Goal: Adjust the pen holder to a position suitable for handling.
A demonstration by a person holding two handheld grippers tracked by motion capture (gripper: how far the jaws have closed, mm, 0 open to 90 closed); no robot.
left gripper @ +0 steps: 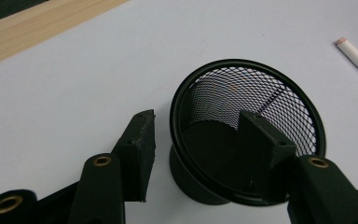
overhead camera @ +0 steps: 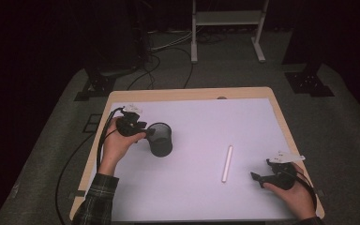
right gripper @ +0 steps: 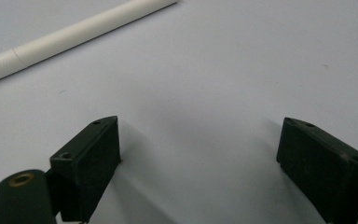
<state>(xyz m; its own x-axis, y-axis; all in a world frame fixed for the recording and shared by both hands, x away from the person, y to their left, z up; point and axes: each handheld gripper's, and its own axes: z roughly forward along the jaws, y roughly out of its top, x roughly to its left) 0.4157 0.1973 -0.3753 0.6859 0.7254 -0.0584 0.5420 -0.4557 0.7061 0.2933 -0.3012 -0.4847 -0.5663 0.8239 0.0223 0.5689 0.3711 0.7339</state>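
Note:
A black mesh cup (overhead camera: 161,139) stands upright on the white sheet (overhead camera: 206,122), left of centre. My left gripper (overhead camera: 146,130) is at the cup's left rim. In the left gripper view it (left gripper: 198,116) is open, with one jaw inside the cup (left gripper: 261,88) and the other outside its wall, neither pressing on it. A white stick (overhead camera: 227,163) lies flat on the sheet, right of centre. My right gripper (overhead camera: 261,171) hovers low to the right of the stick, pointing left. Its jaws (right gripper: 200,123) are spread wide over bare sheet, and the stick (right gripper: 74,35) lies ahead of them.
The sheet covers most of a wooden table (overhead camera: 192,93), which has a bare strip along the far edge. On the floor beyond are a white metal frame (overhead camera: 227,18), black stand bases (overhead camera: 96,86) and cables (overhead camera: 168,51).

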